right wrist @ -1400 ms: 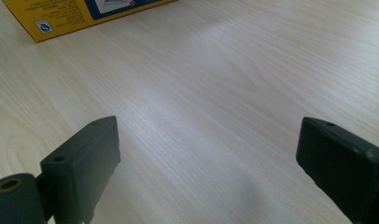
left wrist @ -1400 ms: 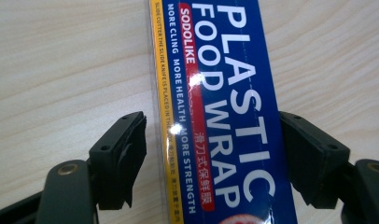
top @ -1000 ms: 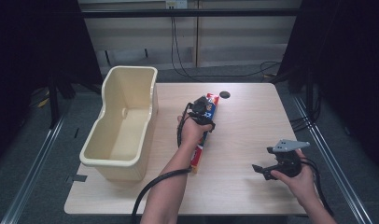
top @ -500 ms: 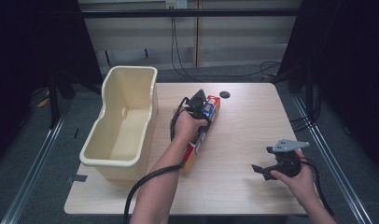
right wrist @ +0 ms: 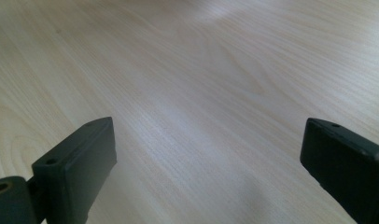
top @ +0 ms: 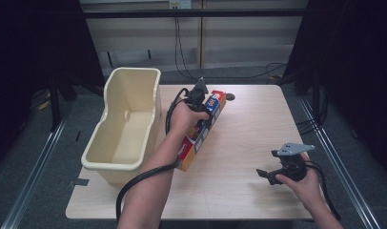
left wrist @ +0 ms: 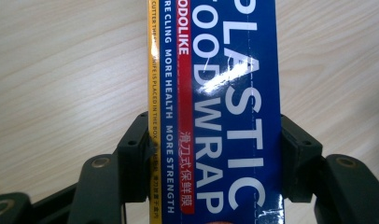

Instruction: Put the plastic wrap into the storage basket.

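A long blue, red and yellow box of plastic food wrap (top: pixel 201 136) hangs tilted over the table's middle, right of the bin. My left gripper (top: pixel 201 101) is shut across its far half, and the hand covers part of it. In the left gripper view the box (left wrist: pixel 225 70) runs up between the two black pads (left wrist: pixel 134 154), which press on both of its long sides, with the wooden tabletop below. My right gripper (top: pixel 269 174) rests low near the table's front right, apart from the box. Its jaws (right wrist: pixel 206 154) stand wide open over bare wood.
A tall cream plastic bin (top: pixel 116 157) stands along the left side of the wooden table (top: pixel 258 129), its inside bare. A small black round thing (top: pixel 229 97) lies near the table's far edge. Cables trail from both grippers, and dark curtains hang on both sides.
My left hand has risen and shifted a little toward the bin, with the food wrap box coming up off the table in its grip. The right gripper has stayed where it was.
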{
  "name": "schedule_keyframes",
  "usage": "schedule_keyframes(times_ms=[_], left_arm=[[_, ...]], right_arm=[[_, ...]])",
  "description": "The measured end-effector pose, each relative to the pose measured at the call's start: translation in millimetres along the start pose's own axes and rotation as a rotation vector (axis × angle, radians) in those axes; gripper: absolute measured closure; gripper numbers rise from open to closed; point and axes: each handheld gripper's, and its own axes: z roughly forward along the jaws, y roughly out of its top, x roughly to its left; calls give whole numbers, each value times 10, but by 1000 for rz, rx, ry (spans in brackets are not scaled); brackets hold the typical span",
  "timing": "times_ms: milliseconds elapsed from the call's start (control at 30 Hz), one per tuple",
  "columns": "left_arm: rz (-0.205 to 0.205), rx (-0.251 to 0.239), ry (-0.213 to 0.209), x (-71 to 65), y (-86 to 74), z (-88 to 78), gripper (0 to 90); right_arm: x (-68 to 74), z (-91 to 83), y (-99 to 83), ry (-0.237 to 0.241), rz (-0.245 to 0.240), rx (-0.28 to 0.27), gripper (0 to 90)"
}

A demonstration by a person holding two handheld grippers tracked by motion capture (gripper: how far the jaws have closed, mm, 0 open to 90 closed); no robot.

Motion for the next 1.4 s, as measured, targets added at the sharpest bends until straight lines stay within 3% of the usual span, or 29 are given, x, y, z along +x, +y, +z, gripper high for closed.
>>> schedule_keyframes(times_ms=[100,567,767,1133,1400], left_arm=[[12,8,9,5,-1,-148,406],[-21,32,-2,62,-47,-590,406],[-45,21,-2,72,-79,-743,406],[-51,34,13,110,-114,-1031,406],[-78,25,1,161,-162,-1155,406]], right_arm=[[3,10,-1,7,-2,2,29],[7,7,6,5,-2,2,30],[5,2,10,7,-6,1,30],[7,-2,13,12,-9,1,30],[12,4,15,8,-9,4,30]])
